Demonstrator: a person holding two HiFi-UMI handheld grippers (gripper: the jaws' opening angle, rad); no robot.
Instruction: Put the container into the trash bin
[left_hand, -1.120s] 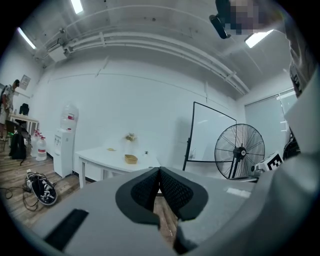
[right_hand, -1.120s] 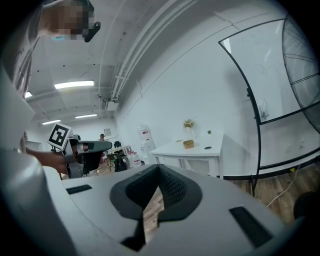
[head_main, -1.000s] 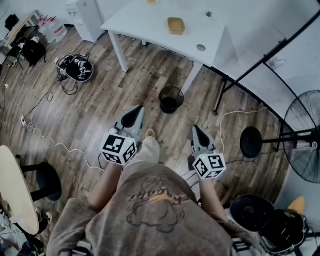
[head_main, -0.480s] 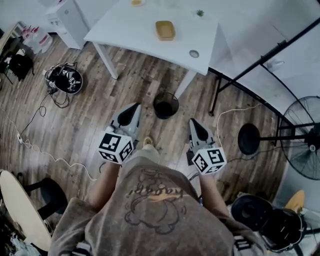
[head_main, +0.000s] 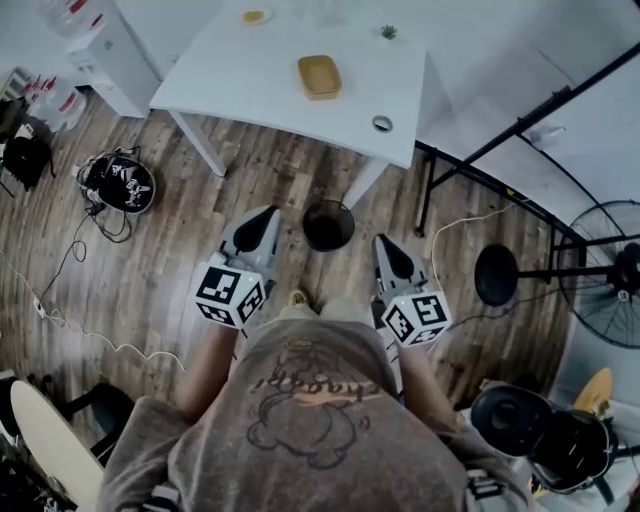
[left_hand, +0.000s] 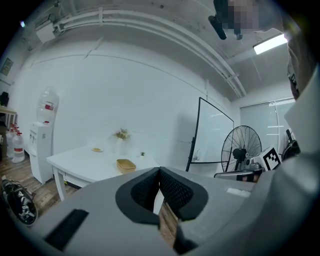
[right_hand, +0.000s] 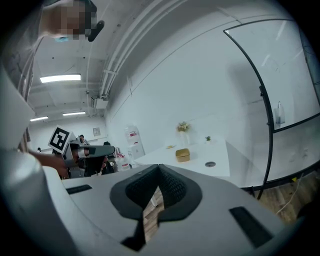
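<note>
Head view, lower centre: your left gripper (head_main: 268, 214) and right gripper (head_main: 379, 242) both have jaws pressed together on nothing. Just beyond them, mid-frame, stands the trash bin (head_main: 328, 224). The container (head_main: 319, 76) lies on the table (head_main: 250, 80), top centre. Those 2 closed grippers could shove it off the edge, so open one before reaching.

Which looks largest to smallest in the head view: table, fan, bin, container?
1. table
2. fan, though cut off by the frame edge
3. bin and container: about alike, not ranked
</note>
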